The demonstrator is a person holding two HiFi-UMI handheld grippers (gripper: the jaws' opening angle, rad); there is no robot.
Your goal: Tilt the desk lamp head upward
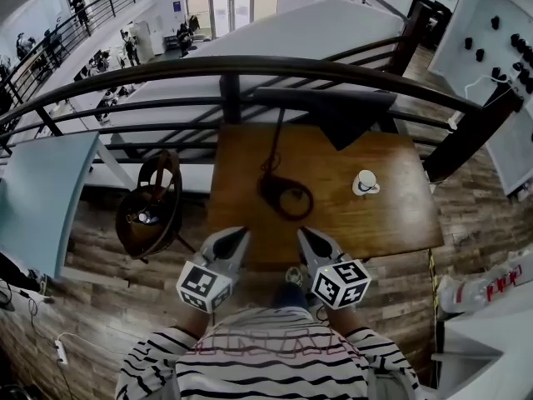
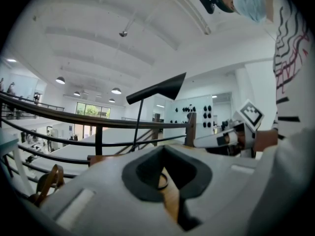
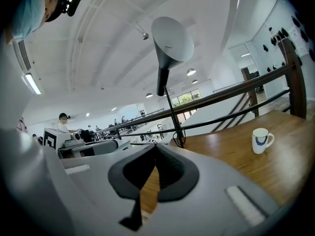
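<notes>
While they are held side by side at the near edge of the table (image 1: 391, 223), the left gripper (image 1: 241, 234) and the right gripper (image 1: 303, 233) are both clenched shut on nothing, their grey tapered shells meeting at a point around matt black pads. Ahead of the jaws and between the two pairs stands the desk lamp (image 1: 268, 180), with a thin black ring base, cord coiled at it and a slender stem. Its black cone-shaped lamp head (image 1: 333, 111) sits high above and beyond the tips. The tabletop is smooth brown wood, set against a dark curved railing (image 1: 250, 65) over a bright white hall. Ahead and right of the right jaws sits a white mug (image 1: 365, 182). Left of the left jaws is a round wooden chair (image 1: 154, 207). Only the right gripper view shows the mug's blue mark and the shade as a pale grey funnel. The left gripper view shows the shade as a flat dark wedge.
</notes>
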